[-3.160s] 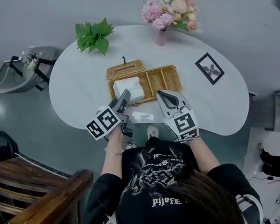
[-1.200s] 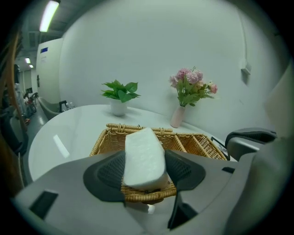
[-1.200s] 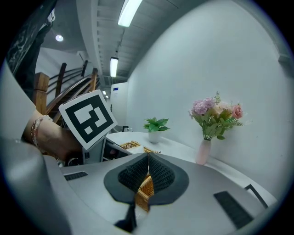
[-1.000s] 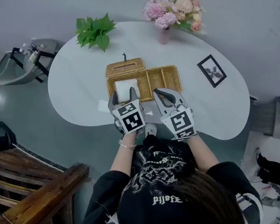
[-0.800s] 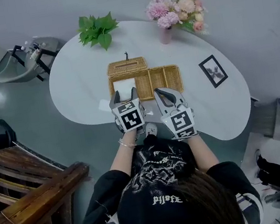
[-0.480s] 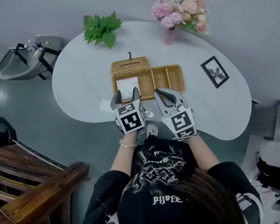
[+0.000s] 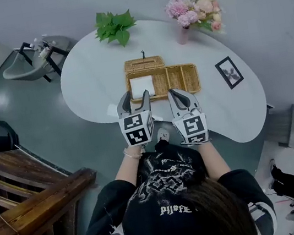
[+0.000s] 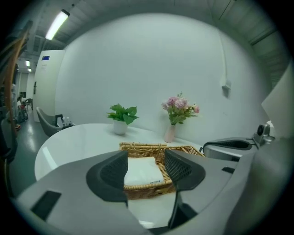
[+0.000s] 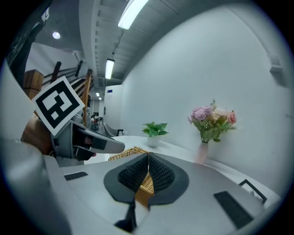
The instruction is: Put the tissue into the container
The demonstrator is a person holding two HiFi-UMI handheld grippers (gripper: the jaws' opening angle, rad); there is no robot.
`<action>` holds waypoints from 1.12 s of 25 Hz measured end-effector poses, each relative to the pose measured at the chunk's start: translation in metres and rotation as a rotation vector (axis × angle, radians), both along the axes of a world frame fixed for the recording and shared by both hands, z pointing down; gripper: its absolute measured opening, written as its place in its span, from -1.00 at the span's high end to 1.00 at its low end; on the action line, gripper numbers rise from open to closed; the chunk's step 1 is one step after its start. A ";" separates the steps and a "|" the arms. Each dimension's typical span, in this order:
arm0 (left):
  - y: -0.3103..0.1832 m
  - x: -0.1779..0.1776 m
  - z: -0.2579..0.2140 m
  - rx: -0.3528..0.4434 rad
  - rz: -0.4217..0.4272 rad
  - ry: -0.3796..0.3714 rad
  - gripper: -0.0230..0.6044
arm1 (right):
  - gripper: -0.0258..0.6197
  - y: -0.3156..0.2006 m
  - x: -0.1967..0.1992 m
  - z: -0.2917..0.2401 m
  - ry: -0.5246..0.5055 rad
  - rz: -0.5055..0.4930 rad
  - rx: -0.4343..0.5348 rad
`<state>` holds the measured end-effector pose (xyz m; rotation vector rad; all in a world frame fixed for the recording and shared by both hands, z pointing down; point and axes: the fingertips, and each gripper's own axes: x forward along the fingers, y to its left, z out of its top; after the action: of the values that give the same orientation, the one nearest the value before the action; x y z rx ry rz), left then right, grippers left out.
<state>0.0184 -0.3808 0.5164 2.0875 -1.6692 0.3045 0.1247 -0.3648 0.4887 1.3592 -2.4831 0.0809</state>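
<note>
Your left gripper (image 8: 146, 167) has its jaws wide apart and empty. The right gripper (image 9: 148, 158) has them closed together on nothing. At 12 o'clock, the tissue (image 7: 143, 86) lies inside the basket (image 7: 175, 66), in its left compartment. The task seems finished.

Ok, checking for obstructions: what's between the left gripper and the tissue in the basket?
Left gripper view: only bare table and the basket's near wall separate the left gripper from the tissue.

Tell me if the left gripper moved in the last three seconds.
Yes. The left gripper swung its rear rightward, toward the right gripper; it now points straight at the basket, not slanted.
</note>
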 end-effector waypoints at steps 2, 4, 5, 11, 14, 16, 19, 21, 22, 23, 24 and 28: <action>0.006 -0.001 -0.013 0.035 0.038 0.022 0.09 | 0.84 0.004 -0.002 -0.004 0.007 0.029 0.018; 0.012 -0.002 -0.027 0.076 0.073 0.033 0.09 | 0.84 0.010 -0.007 -0.009 0.007 0.046 0.035; 0.015 -0.003 -0.032 0.096 0.089 0.032 0.09 | 0.84 0.013 -0.009 -0.011 0.004 0.054 0.040; 0.044 -0.013 -0.056 0.179 0.193 0.061 0.09 | 0.84 0.030 -0.012 -0.022 -0.029 0.159 0.077; 0.059 -0.024 -0.062 0.206 0.224 0.073 0.10 | 0.84 0.041 -0.015 -0.023 -0.036 0.202 0.081; 0.068 -0.033 -0.060 0.212 0.231 0.067 0.14 | 0.84 0.049 -0.019 -0.022 -0.050 0.227 0.083; 0.079 -0.047 -0.057 0.225 0.216 0.061 0.48 | 0.84 0.061 -0.026 -0.024 -0.068 0.256 0.086; 0.086 -0.057 -0.058 0.241 0.203 0.065 0.80 | 0.85 0.068 -0.031 -0.024 -0.066 0.270 0.087; 0.089 -0.060 -0.059 0.248 0.202 0.071 0.82 | 0.85 0.071 -0.033 -0.024 -0.061 0.275 0.084; 0.091 -0.063 -0.059 0.251 0.206 0.078 0.83 | 0.85 0.074 -0.034 -0.023 -0.057 0.279 0.082; 0.093 -0.065 -0.058 0.250 0.212 0.085 0.84 | 0.85 0.077 -0.036 -0.022 -0.053 0.283 0.079; 0.101 -0.073 -0.054 0.242 0.232 0.095 0.85 | 0.85 0.084 -0.039 -0.022 -0.039 0.294 0.088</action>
<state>-0.0543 -0.2797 0.4626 2.4394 -1.4720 0.0746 0.0859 -0.2812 0.4666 1.7675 -2.3226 0.0639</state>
